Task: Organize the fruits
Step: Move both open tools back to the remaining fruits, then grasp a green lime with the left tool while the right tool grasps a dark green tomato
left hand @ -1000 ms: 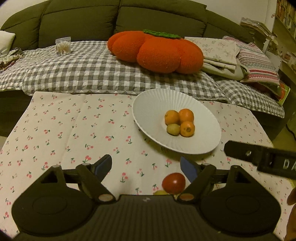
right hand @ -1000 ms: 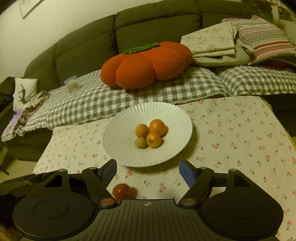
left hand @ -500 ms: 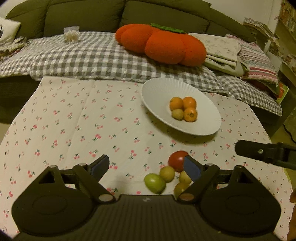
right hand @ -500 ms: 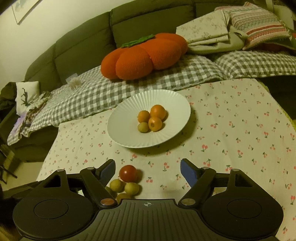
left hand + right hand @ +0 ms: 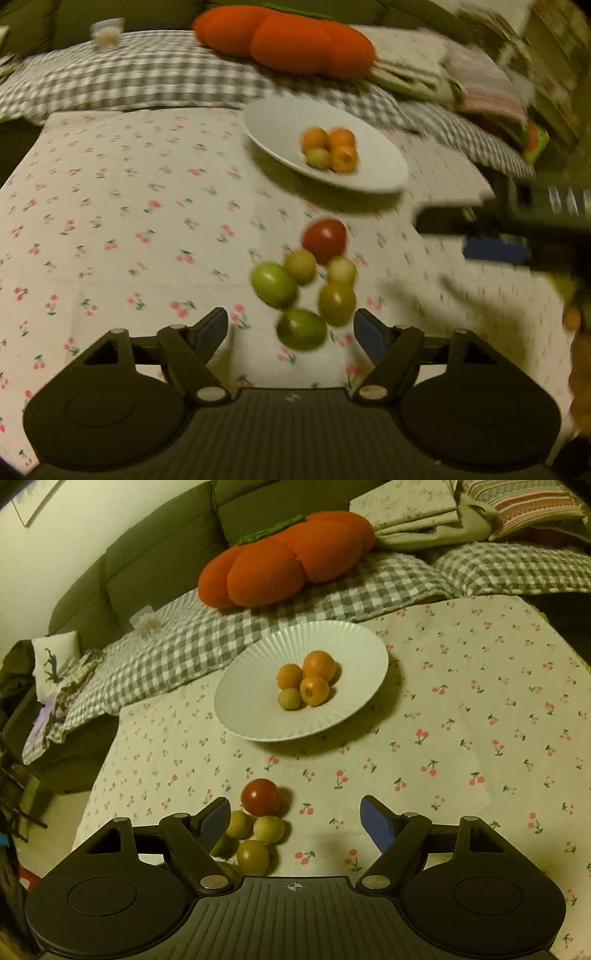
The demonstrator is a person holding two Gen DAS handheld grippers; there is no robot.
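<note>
A white ribbed plate [image 5: 255, 664] [image 5: 376, 170] stands on the cherry-print cloth and holds three orange fruits [image 5: 319, 664] and one small green one [image 5: 290, 698]. Nearer to me lies a loose cluster: a red tomato [image 5: 260, 795] [image 5: 325, 236] with several green and yellowish fruits [image 5: 253, 856] [image 5: 273, 284] around it. My left gripper [image 5: 291, 332] is open, and the cluster sits just ahead of its blue pads. My right gripper [image 5: 295, 821] is open too, with the cluster beside its left finger. In the blurred left wrist view the right gripper [image 5: 495, 236] shows at the right.
The table [image 5: 480, 720] is covered with a white cherry-print cloth. Behind it is a green sofa [image 5: 155, 557] with a grey checked blanket [image 5: 207, 635], an orange pumpkin cushion [image 5: 284, 557] and folded pillows [image 5: 517, 502]. A hand [image 5: 580, 354] shows at the right edge.
Both grippers have pulled back and tilted downward, so the loose fruit cluster near the table's front has come fully into view. Both stay open. The fruits have not moved.
</note>
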